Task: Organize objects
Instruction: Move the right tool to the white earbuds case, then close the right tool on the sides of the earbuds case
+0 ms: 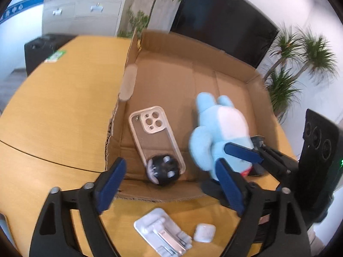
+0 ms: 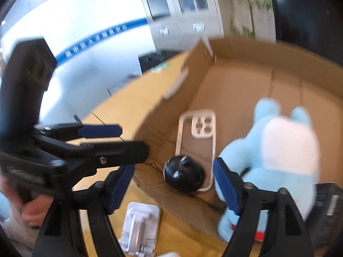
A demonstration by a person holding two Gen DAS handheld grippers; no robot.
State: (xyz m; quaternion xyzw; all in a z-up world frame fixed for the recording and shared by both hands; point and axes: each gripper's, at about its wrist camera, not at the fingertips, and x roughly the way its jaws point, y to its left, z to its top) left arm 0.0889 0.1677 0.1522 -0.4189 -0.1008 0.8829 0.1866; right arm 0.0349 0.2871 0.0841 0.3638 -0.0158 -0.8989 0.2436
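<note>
One open cardboard box on a wooden table serves as landmark. Inside it lie three things: one clear phone case near the left wall, one black ball resting on the case's near end, and one light-blue plush toy to the right. Outside, before the near wall — one white folding stand and one white earbud case. Two grippers hover above the near wall: left gripper and right gripper, both with jaws spread, nothing between them.
</note>
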